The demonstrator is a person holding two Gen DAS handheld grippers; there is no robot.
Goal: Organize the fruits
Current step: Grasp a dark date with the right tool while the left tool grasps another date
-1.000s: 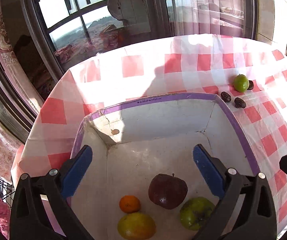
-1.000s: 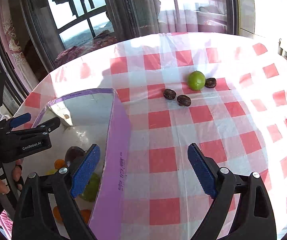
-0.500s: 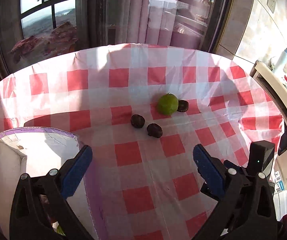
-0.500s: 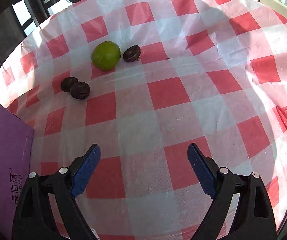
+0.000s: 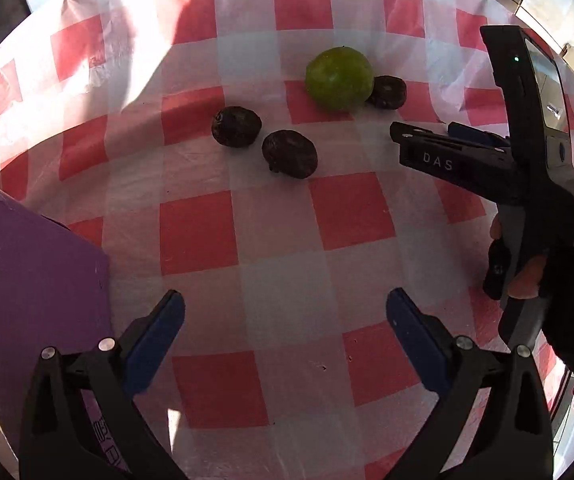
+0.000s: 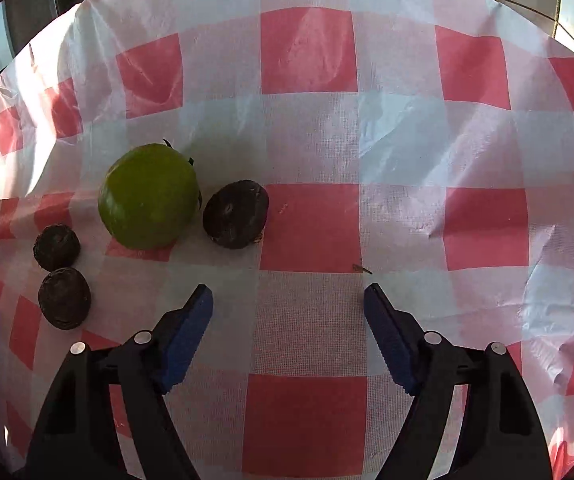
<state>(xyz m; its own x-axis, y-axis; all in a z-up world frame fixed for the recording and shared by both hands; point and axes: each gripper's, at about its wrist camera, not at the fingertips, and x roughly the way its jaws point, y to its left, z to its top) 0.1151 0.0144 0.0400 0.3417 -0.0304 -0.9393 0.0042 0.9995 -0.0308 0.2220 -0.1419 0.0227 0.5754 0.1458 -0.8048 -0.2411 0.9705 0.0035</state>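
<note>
Round green fruit [image 6: 149, 196] sitting on the red-and-white checked tabletop [image 6: 307, 128], touching a wrinkled dark round fruit [image 6: 235, 214] on its right. Two more dark wrinkled fruits [image 6: 56, 247] [image 6: 64, 298] lying just beside each other to the left, near but apart from the green one. Likely firm and smooth-skinned, that green one, apt to roll and slip; best taken across its widest middle. Dark ones looking light, shrivelled, easy to pinch but small. Corner of a purple cardboard box [image 5: 35, 280] at the left edge. Right gripper [image 6: 289, 322] hanging short of the dark fruit, fingers [image 6: 189, 332] just been closing somewhat yet well apart, nothing between them. Left gripper [image 5: 285, 334] spread wide over bare cloth, empty, well back from the fruit. Gloved hand [image 5: 543, 276] gripping the right tool's handle.
</note>
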